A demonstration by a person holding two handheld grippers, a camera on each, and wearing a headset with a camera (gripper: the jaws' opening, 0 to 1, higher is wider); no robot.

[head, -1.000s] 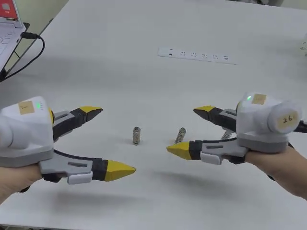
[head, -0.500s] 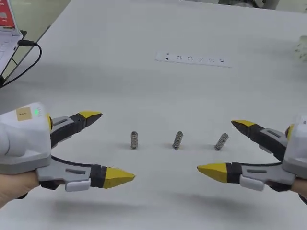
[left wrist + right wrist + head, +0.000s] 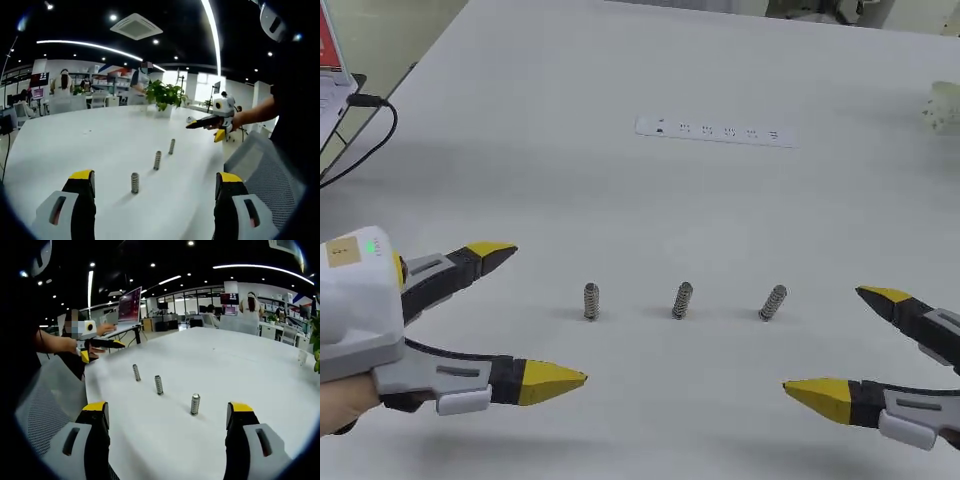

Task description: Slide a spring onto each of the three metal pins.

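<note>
Hovering the left gripper [image 3: 545, 313] and right gripper [image 3: 828, 340] left and right of the row, fingers [image 3: 545, 375] apart and empty, three springs [image 3: 683, 300] standing on the desk [image 3: 620, 200], seemingly already over their pins, likely finishing, needing only a seating check.

**An open-plan office**

A large white table [image 3: 620, 200] with a power strip [image 3: 715, 131] and a laptop [image 3: 129, 304] is seen. Far behind it, monitors [image 3: 38, 93], people [image 3: 62, 82], a potted plant [image 3: 165, 95], long light strips [image 3: 90, 46] and a ceiling air unit [image 3: 140, 26] are shown.
</note>
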